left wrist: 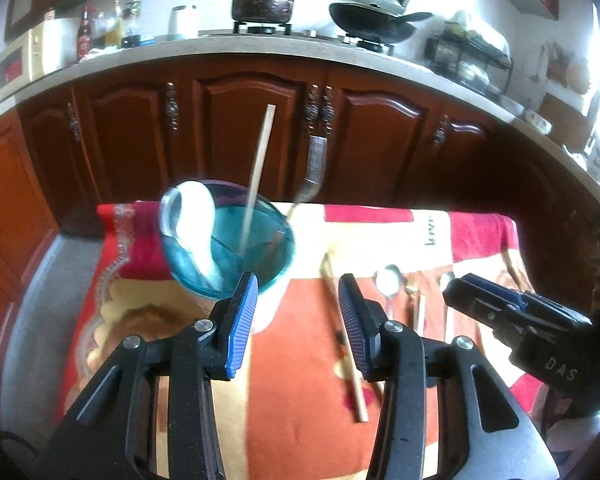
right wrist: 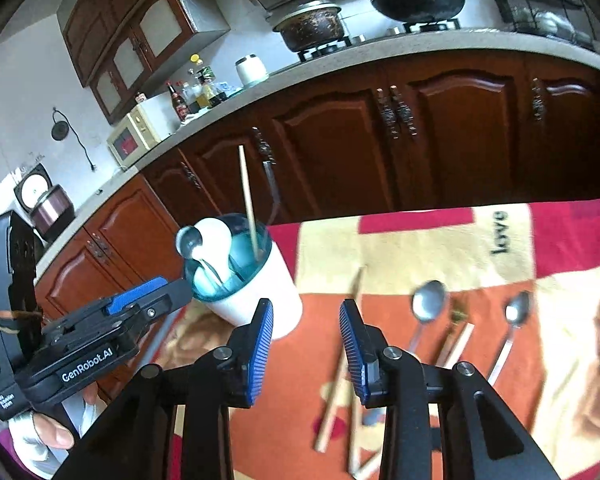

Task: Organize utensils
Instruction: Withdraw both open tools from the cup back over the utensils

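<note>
A white cup with a teal rim (left wrist: 228, 240) (right wrist: 256, 296) stands near the table's far left corner. It holds a white ceramic spoon (left wrist: 196, 224), an upright chopstick (left wrist: 260, 168) and a metal utensil handle (left wrist: 314, 164). My left gripper (left wrist: 298, 304) is open just short of the cup, with nothing between its fingers. My right gripper (right wrist: 306, 328) is open and empty above the cloth, to the right of the cup. Loose chopsticks (right wrist: 332, 400), a large spoon (right wrist: 428, 300), a gold fork with a white handle (right wrist: 456, 332) and a small spoon (right wrist: 516, 312) lie on the cloth.
A red, orange and cream cloth (right wrist: 420, 240) covers the table, whose far edge faces dark wooden cabinets (left wrist: 240, 128). The counter behind carries a stove with a pot (left wrist: 264, 0) and a wok, bottles and a microwave. A person's hand (right wrist: 56, 436) holds the left gripper.
</note>
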Action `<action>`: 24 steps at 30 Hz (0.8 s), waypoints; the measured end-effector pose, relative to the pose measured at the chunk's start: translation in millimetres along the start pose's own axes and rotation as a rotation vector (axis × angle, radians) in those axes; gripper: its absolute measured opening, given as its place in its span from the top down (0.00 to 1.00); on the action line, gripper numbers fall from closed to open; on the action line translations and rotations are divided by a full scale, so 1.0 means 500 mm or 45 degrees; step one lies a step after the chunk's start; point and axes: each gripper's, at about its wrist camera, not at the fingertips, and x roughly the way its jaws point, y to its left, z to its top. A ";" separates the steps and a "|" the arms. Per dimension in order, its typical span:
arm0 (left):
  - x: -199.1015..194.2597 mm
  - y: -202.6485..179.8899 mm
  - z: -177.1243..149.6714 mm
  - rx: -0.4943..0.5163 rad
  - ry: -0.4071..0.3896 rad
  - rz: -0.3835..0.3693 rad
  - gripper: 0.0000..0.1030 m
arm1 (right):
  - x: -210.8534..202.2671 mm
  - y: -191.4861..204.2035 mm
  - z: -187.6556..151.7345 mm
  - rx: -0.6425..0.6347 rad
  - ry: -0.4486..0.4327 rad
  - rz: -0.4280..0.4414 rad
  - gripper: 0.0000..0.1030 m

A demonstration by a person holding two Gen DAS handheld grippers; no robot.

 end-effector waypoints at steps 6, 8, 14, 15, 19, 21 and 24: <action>0.000 -0.053 -0.016 0.031 0.035 -0.055 0.60 | -0.059 -0.050 -0.031 0.023 -0.011 -0.064 0.63; 0.004 -0.061 -0.020 0.028 0.059 -0.085 0.60 | -0.071 -0.065 -0.040 0.030 -0.008 -0.086 0.63; 0.034 -0.060 -0.036 -0.046 0.165 -0.169 0.59 | -0.083 -0.128 -0.076 0.068 0.033 -0.153 0.62; 0.038 -0.059 -0.038 -0.050 0.176 -0.173 0.59 | -0.079 -0.141 -0.083 0.082 0.046 -0.154 0.62; 0.057 -0.069 -0.049 -0.039 0.214 -0.173 0.59 | -0.062 -0.188 -0.104 0.132 0.088 -0.175 0.62; 0.067 -0.075 -0.053 -0.030 0.233 -0.176 0.59 | -0.052 -0.213 -0.110 0.170 0.099 -0.169 0.62; 0.088 -0.089 -0.056 -0.013 0.270 -0.199 0.59 | -0.038 -0.249 -0.111 0.224 0.110 -0.166 0.62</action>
